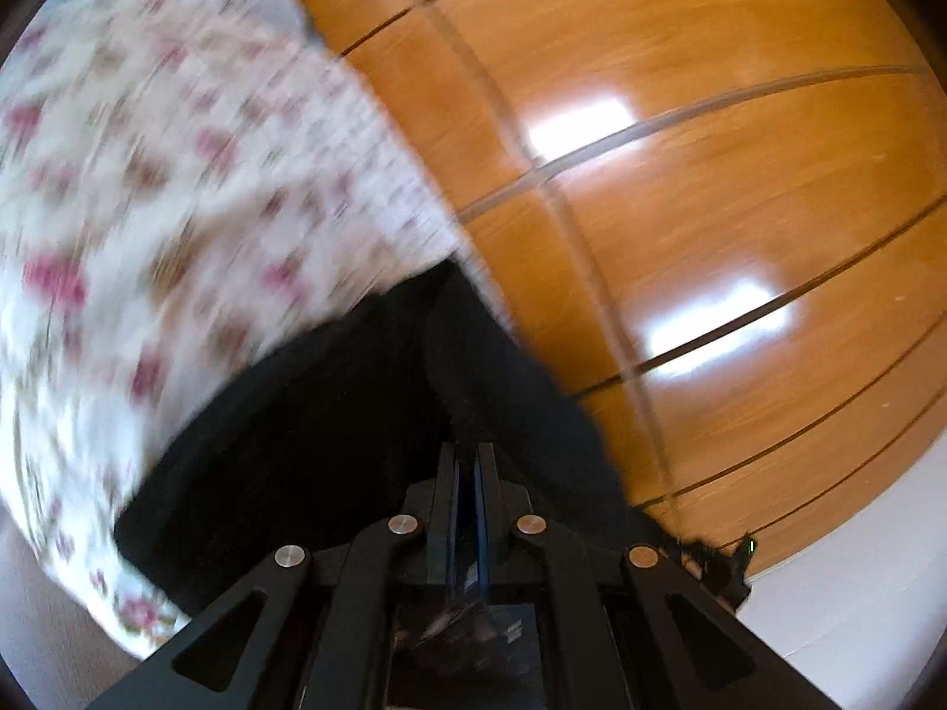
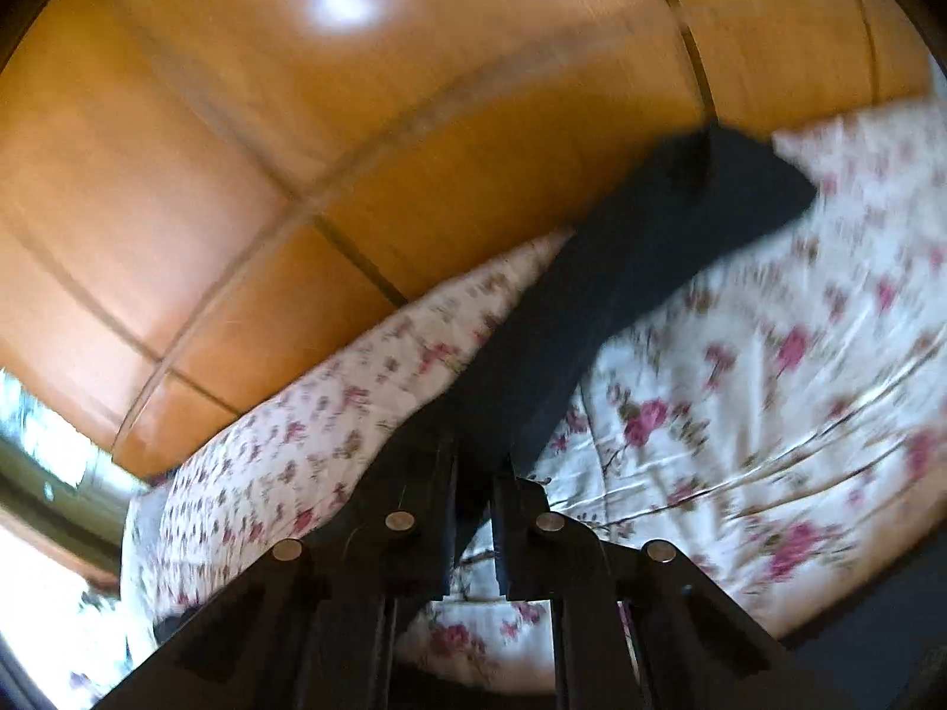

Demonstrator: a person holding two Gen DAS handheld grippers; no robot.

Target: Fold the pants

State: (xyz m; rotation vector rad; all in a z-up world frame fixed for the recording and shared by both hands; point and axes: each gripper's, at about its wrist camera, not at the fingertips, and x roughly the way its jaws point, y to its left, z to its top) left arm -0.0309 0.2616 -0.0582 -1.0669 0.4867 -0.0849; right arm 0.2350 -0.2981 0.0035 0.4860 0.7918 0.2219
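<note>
- Over the floral bedspread (image 1: 148, 189), the black pants (image 1: 331, 402) hang and drape as a matte, soft-looking dark fabric, with no print or sheen.
- In the left wrist view the left gripper (image 1: 467, 461) has its two narrow fingers pressed nearly together, a thin strip of blue pad lining showing between them, and the dark cloth bunches right at their tips; the jaws appear clamped on the pants.
- From that pinch the pants fan out wide and flat toward the bedspread, with a thick rolled fold running up along the bedspread's edge.
- In the right wrist view the right gripper (image 2: 476, 461) has its jaws closed around a band of the same pants (image 2: 651, 248), which stretches away from the fingers as a long, smooth strip, widening to a squared end that lies at the bedspread's far edge.
- The bedspread (image 2: 740, 390) is pale cream cotton-like cloth, printed with pink roses and olive leaves, lightly creased in long wrinkles; motion blur smears the pattern.
- Beyond the bedspread stands a wood panelling (image 2: 296, 148), glossy orange-brown, split into rectangular panels by thin dark grooves, with bright window glare on its lacquer.
- Both grippers have black angular linkage arms with round silver rivets.
</note>
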